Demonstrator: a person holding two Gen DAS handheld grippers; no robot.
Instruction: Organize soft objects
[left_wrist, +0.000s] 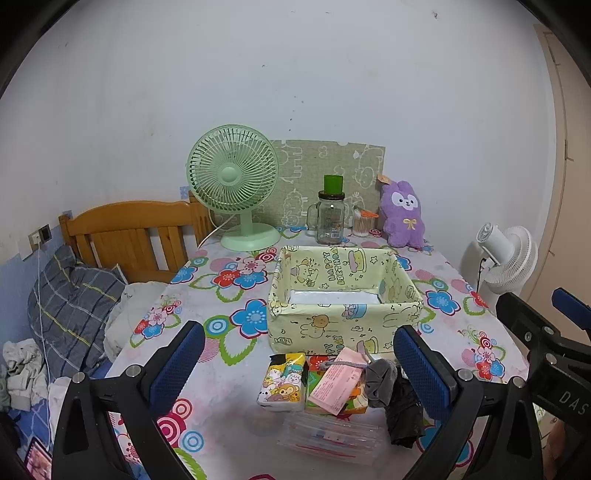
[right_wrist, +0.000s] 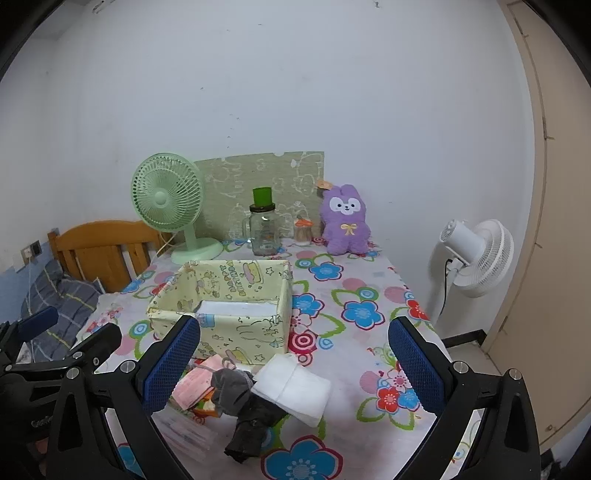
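A yellow cartoon-print fabric box (left_wrist: 343, 295) (right_wrist: 229, 306) stands open on the flowered table; only a white bottom shows inside. In front of it lies a pile: a cartoon tissue pack (left_wrist: 282, 380), a second colourful pack under a pink card (left_wrist: 334, 384), a grey sock (left_wrist: 380, 380) (right_wrist: 231, 386), a black bag (left_wrist: 404, 417) (right_wrist: 251, 428), a white folded cloth (right_wrist: 293, 387) and a clear zip bag (left_wrist: 328, 435). A purple plush (left_wrist: 402, 214) (right_wrist: 345, 221) sits at the back. My left gripper (left_wrist: 299, 365) and right gripper (right_wrist: 293, 365) are open and empty above the pile.
A green desk fan (left_wrist: 234, 192), a glass jar with a green lid (left_wrist: 330, 214) and a small cotton-swab jar (left_wrist: 362, 223) stand at the back. A bed with a wooden headboard (left_wrist: 129, 232) lies left. A white standing fan (right_wrist: 476, 258) is right of the table.
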